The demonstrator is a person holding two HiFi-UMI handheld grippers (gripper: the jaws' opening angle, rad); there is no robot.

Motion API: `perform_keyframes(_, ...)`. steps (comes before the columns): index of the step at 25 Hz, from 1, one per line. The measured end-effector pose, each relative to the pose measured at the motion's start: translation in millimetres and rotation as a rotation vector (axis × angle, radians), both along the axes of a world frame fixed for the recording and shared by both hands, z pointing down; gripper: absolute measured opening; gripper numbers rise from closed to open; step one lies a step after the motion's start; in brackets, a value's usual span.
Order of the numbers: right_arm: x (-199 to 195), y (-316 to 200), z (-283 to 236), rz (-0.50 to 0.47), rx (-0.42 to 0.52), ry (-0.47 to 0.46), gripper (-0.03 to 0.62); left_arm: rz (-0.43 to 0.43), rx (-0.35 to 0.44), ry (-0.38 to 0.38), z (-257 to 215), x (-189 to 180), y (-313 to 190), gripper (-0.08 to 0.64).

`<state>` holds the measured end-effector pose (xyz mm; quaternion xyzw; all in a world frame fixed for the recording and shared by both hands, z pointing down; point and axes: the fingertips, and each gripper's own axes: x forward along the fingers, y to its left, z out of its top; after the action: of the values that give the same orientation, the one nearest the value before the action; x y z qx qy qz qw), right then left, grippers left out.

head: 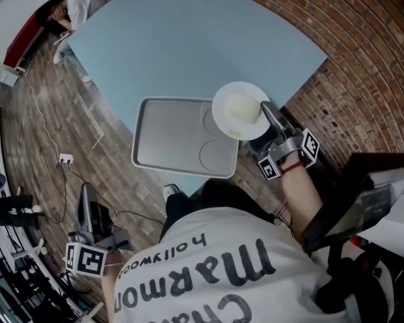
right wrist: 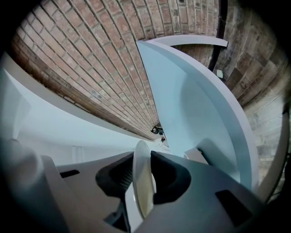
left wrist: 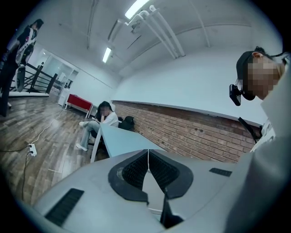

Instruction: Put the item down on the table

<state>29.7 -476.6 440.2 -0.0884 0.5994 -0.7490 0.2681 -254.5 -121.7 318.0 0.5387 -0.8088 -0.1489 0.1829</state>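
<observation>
My right gripper (head: 264, 112) is shut on the rim of a white plate (head: 240, 110), holding it above the right far corner of a grey tray (head: 167, 135). The tray lies on the light-blue table (head: 189, 50), near its front edge. In the right gripper view the white plate (right wrist: 142, 182) stands edge-on between the two jaws of the right gripper (right wrist: 142, 160). The left gripper (head: 86, 190) hangs low at my left side over the wooden floor, away from the table. In its own view the left gripper (left wrist: 148, 154) is shut with nothing in it.
A person (head: 63, 12) sits at the table's far corner; the seated person (left wrist: 102, 120) also shows in the left gripper view. A brick wall (head: 353, 69) runs along the table's right. A power strip (head: 65, 158) with cable lies on the floor. Black gear (head: 353, 265) stands at right.
</observation>
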Motion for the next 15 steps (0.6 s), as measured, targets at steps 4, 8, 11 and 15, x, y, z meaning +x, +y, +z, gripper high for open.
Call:
perform_keyframes(4, -8, -1, 9, -0.028, 0.049, 0.065, 0.087, -0.004, -0.011, -0.013, -2, 0, 3, 0.012)
perform_keyframes(8, -13, 2, 21, -0.064, 0.092, 0.146, 0.087, -0.012, -0.023, -0.009, 3, 1, 7, 0.012)
perform_keyframes(11, -16, 7, 30, -0.082, 0.092, 0.173, 0.087, -0.013, -0.017, 0.002, 6, 5, 8, 0.012)
perform_keyframes(15, -18, 15, 34, -0.105, 0.083, 0.182, 0.087, -0.021, -0.010, -0.002, 4, 8, 11, 0.012)
